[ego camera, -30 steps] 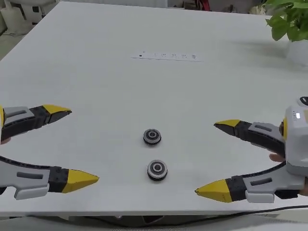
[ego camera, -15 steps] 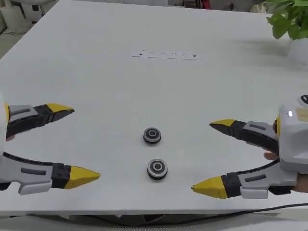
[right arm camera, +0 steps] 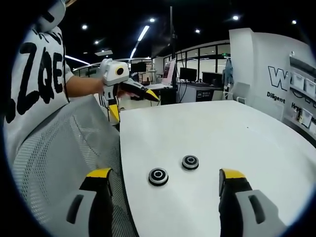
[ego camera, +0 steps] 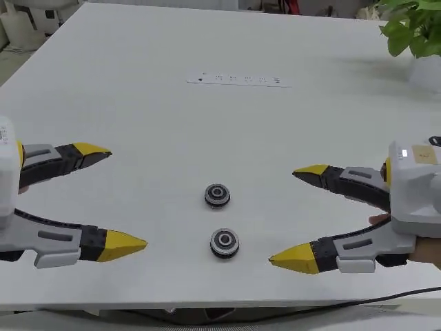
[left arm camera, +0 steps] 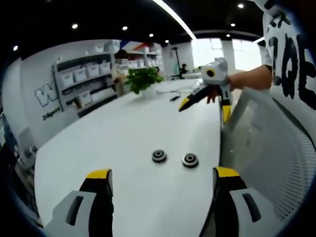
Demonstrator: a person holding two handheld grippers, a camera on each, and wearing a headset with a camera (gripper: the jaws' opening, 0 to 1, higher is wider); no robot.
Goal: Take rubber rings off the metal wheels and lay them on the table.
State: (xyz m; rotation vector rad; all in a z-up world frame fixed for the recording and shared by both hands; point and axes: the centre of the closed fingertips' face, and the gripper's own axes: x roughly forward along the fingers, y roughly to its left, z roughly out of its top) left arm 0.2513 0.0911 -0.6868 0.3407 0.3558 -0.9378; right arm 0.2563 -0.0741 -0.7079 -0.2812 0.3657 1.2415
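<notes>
Two small metal wheels lie flat near the front edge of a white table (ego camera: 138, 83). The far wheel (ego camera: 218, 195) sits just beyond the near wheel (ego camera: 224, 242), close to it but not touching, and each carries a dark rubber ring (ego camera: 214, 243) around its rim. The left gripper (ego camera: 128, 198) hovers over the table to the left of the pair, its yellow-tipped fingers (ego camera: 122, 243) spread wide and holding nothing. The right gripper (ego camera: 281, 216) faces it from the other side, its fingers likewise wide apart and empty. Both sets of tips point inward toward the wheels without touching them. In each gripper view the two wheels lie on the table ahead, between that gripper's own tips, with the other gripper held up beyond them. A white power strip (ego camera: 238, 79) lies flat farther across the table, and a leafy green plant (ego camera: 413, 27) stands at its far right corner.
</notes>
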